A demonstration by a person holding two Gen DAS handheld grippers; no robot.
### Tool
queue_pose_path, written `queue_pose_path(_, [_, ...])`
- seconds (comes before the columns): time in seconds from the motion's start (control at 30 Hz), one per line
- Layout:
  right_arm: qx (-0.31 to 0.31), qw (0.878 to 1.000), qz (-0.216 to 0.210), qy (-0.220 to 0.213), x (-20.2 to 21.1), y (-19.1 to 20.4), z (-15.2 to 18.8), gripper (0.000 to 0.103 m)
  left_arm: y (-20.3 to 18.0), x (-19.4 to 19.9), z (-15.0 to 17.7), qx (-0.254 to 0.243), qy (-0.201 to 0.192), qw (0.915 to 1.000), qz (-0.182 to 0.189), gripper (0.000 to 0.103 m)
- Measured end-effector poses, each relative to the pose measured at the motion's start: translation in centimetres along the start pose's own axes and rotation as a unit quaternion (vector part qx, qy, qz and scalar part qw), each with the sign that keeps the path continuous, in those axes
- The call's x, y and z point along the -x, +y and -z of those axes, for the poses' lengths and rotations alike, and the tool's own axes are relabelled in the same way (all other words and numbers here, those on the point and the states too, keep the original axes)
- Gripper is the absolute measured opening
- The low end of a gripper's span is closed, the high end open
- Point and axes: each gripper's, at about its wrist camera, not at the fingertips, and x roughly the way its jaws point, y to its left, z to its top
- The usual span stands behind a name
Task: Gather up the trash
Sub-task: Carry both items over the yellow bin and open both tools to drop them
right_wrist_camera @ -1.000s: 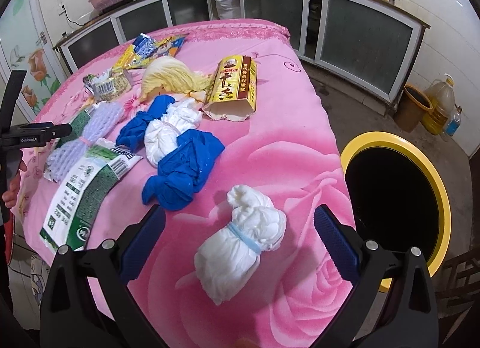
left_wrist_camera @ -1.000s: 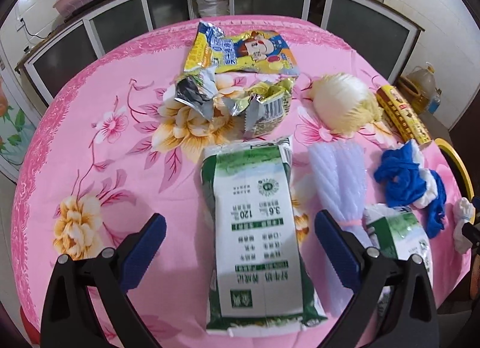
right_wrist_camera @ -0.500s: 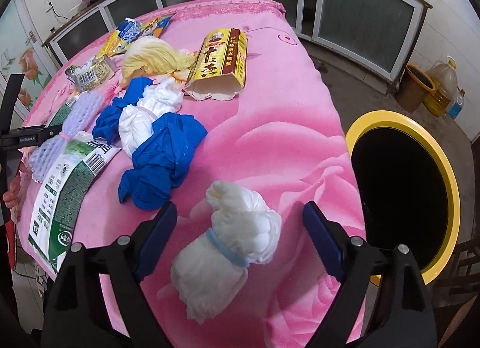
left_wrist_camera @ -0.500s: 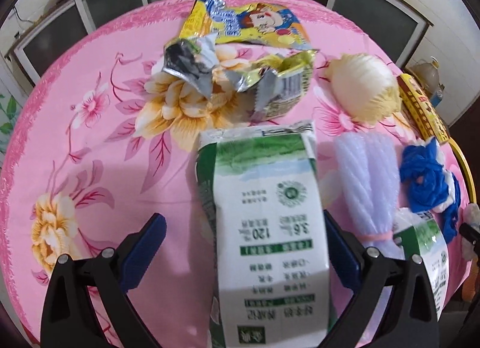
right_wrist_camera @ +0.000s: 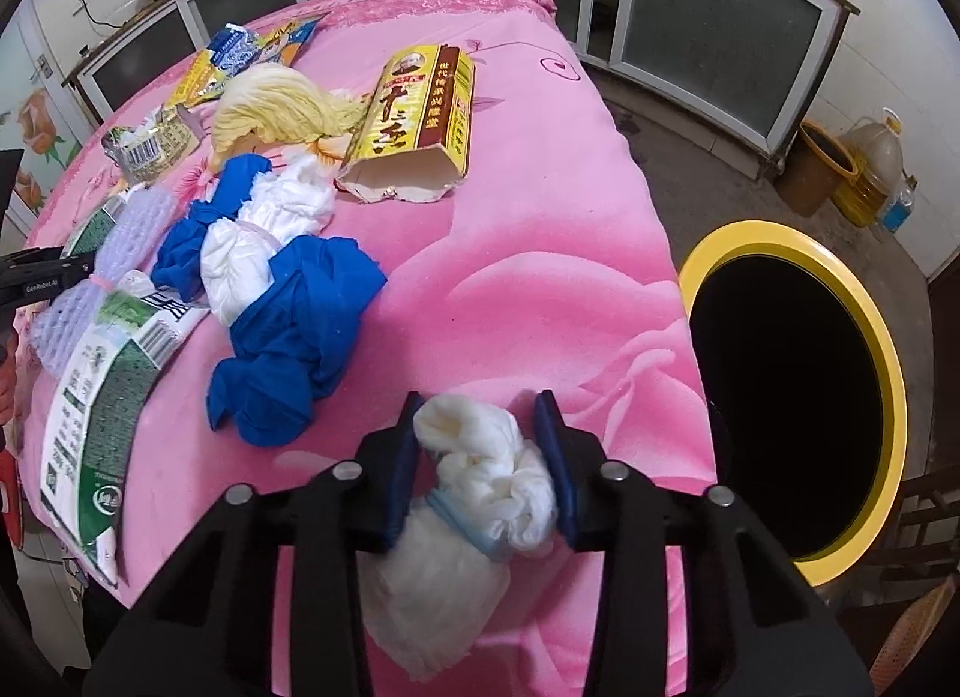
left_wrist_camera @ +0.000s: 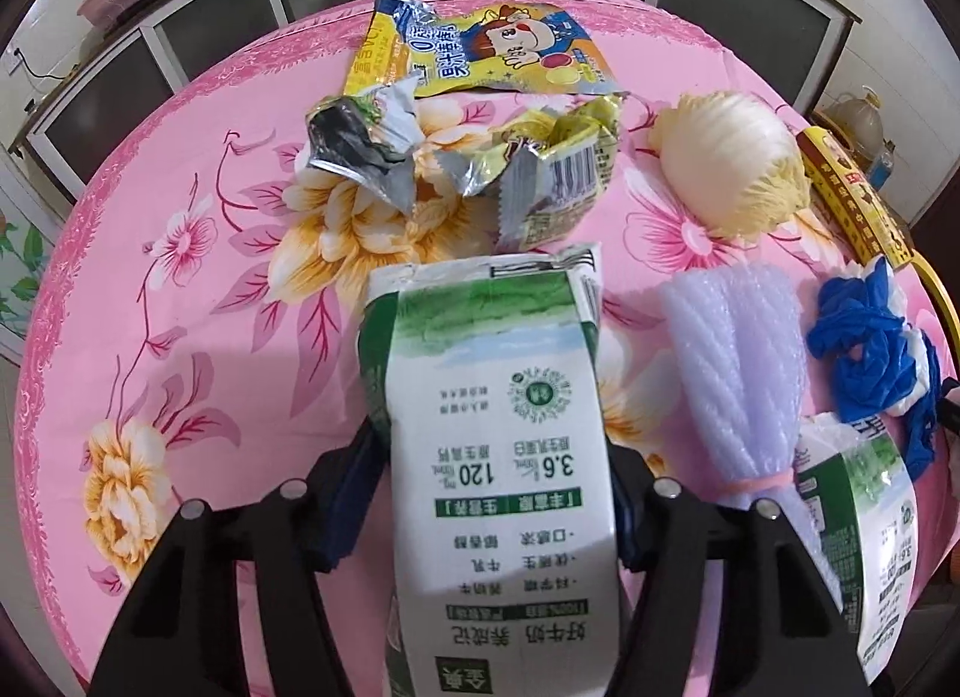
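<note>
My left gripper (left_wrist_camera: 489,493) is shut on a green-and-white milk bag (left_wrist_camera: 498,457) lying on the pink flowered tablecloth (left_wrist_camera: 180,307). My right gripper (right_wrist_camera: 483,457) is shut on a white tied bundle (right_wrist_camera: 480,493) near the table's right edge. A yellow-rimmed bin (right_wrist_camera: 798,391) with a black opening stands on the floor just right of the table.
Other trash on the table: a yellow snack bag (left_wrist_camera: 480,51), crumpled foil wrappers (left_wrist_camera: 456,168), a yellow-white bundle (left_wrist_camera: 732,162), purple foam netting (left_wrist_camera: 738,385), blue and white rags (right_wrist_camera: 282,277), a torn yellow carton (right_wrist_camera: 414,126), a second milk bag (right_wrist_camera: 102,397). Cabinets stand behind.
Both grippers moved forward and closed: the left one on the milk bag, the right one on the white bundle.
</note>
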Motion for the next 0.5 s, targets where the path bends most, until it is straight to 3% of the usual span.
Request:
queue_pose_path(0.13, [-0.017,1.000,-0.022,-0.014,1.6,-0.6,0.3,0.034,1.4,2.0,0.6,0.021,-0.015,0.9997,0.003,0.058])
queue_pose_path(0.33, [-0.031,0.997,-0.045,-0.045,4.6,-1.4,0.8,0.035,3.4,7.0,1.1,0.041,-0.073,0.9965,0.002,0.058])
queue_pose_path(0.5, [-0.053,0.996,-0.052,-0.052,5.3,-3.1,1.7,0.035,0.8,10.8,1.7,0.021,-0.124,0.9916,0.032,0.058])
